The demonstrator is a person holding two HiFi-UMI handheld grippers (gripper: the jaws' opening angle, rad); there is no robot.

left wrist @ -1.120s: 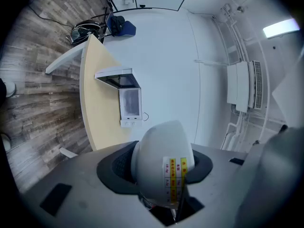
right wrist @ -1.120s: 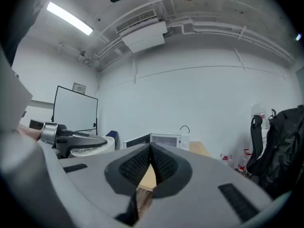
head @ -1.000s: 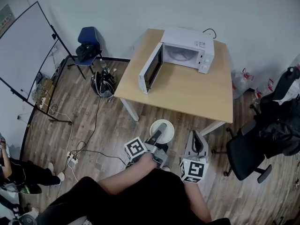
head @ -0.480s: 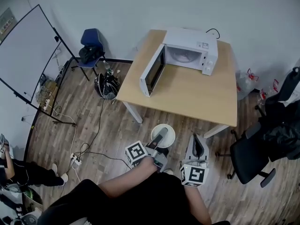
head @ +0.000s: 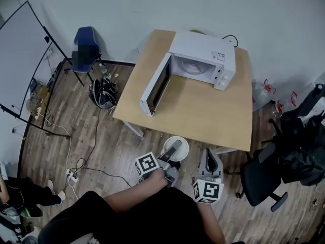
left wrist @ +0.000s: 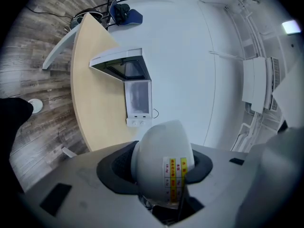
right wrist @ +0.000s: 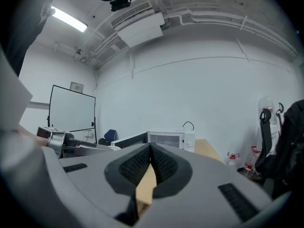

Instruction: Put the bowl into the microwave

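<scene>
The white bowl (head: 176, 147) is held by its rim just off the near edge of the light wooden table (head: 203, 113), with my left gripper (head: 174, 146) shut on it. In the left gripper view the bowl (left wrist: 160, 163) sits on edge between the dark pads, its label facing the camera. The white microwave (head: 199, 60) stands at the table's far end with its door (head: 155, 84) swung open to the left; it shows again as the microwave (left wrist: 137, 96) beyond the bowl. My right gripper (head: 210, 159) hangs to the right of the bowl, shut with nothing in it, its pads (right wrist: 142, 163) pressed together.
A black office chair (head: 261, 177) stands right of the table's near corner. A blue chair (head: 84, 44), a whiteboard (head: 20, 65), a dark bag (head: 101, 93) and floor cables (head: 81, 161) lie to the left. Another person (head: 18, 197) sits at the lower left.
Both grippers and the bowl have moved forward toward the table; its near edge now lies right beside the bowl. The grip on the bowl is unchanged.
</scene>
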